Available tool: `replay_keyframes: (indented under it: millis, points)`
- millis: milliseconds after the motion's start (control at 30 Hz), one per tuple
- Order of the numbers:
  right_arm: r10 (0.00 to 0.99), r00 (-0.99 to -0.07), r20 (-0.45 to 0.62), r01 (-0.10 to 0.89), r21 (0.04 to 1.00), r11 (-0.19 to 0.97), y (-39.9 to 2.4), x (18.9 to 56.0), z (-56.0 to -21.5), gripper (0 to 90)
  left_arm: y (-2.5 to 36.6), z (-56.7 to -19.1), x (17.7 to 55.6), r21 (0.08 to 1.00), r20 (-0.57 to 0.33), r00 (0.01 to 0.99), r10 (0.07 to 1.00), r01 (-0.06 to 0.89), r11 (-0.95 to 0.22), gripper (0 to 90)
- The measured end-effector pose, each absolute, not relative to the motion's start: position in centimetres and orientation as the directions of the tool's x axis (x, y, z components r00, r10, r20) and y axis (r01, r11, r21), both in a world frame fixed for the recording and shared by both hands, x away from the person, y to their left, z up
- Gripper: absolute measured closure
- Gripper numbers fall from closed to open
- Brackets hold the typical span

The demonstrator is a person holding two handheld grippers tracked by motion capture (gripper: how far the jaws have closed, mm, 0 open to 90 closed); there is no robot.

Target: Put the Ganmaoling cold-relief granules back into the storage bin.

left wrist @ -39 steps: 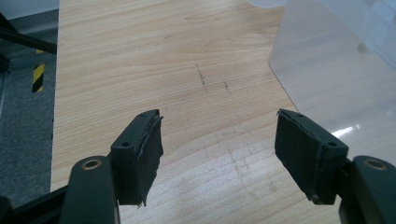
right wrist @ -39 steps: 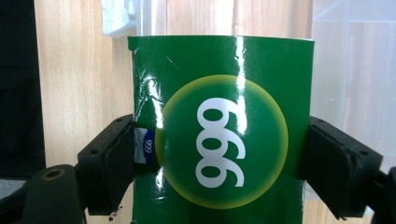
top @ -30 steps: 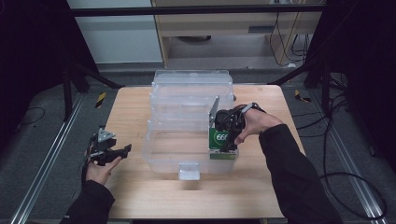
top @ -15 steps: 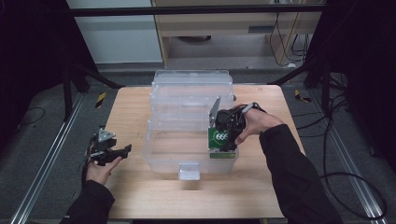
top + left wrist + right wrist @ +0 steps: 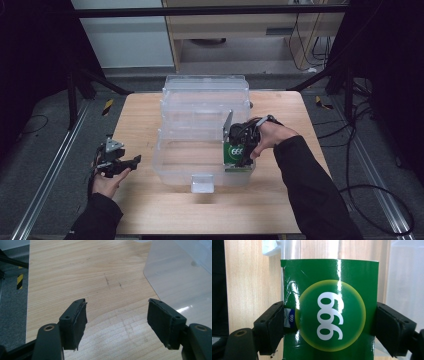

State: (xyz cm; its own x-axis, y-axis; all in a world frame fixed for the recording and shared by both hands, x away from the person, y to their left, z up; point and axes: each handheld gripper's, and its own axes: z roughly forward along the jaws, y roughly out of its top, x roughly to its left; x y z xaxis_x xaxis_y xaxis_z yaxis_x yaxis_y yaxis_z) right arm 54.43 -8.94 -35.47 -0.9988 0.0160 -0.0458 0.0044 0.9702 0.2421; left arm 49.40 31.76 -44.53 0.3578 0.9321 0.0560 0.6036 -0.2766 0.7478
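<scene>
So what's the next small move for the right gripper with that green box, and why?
Probably lower it a little and let go: the right gripper grips the green box by its sides, down inside the open clear bin. The left gripper waits open over the table.

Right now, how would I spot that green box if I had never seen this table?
Find the clear plastic bin in the middle of the wooden table, lid swung open behind it. At its right end, the right gripper holds the green box inside the bin. It is the one coloured thing there: glossy green, with white digits in a yellow-edged circle.
</scene>
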Motion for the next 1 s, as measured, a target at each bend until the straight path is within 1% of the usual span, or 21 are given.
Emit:
replay_keyframes:
  millis: [133,167,233,400,567,1000]
  points:
    - [0.019,-0.999,-0.040,0.009,0.233,0.972,-8.9,54.6,-36.0,18.0,31.8,-44.5,49.4,0.748,0.055,0.357,0.932,0.604,-0.276,31.0]
    - [0.039,-0.999,-0.036,0.030,0.229,0.973,-8.8,54.5,-36.1,17.9,31.8,-44.5,49.4,0.748,0.055,0.357,0.932,0.604,-0.275,31.0]
    - [0.025,-0.999,-0.035,0.016,0.235,0.972,-8.9,54.6,-36.3,17.9,31.8,-44.5,49.4,0.748,0.055,0.357,0.932,0.603,-0.276,31.0]
    - [0.032,-0.999,-0.031,0.024,0.241,0.970,-9.0,54.7,-36.8,17.6,31.8,-44.5,49.4,0.748,0.055,0.358,0.932,0.604,-0.276,31.0]
    - [0.026,-0.999,-0.031,0.018,0.228,0.973,-8.9,54.8,-37.5,17.4,31.8,-44.6,49.4,0.748,0.055,0.358,0.932,0.604,-0.276,31.0]
    - [0.043,-0.998,-0.051,0.029,0.255,0.967,-9.2,54.5,-37.7,16.7,31.7,-44.6,49.5,0.745,0.053,0.361,0.931,0.607,-0.278,31.0]
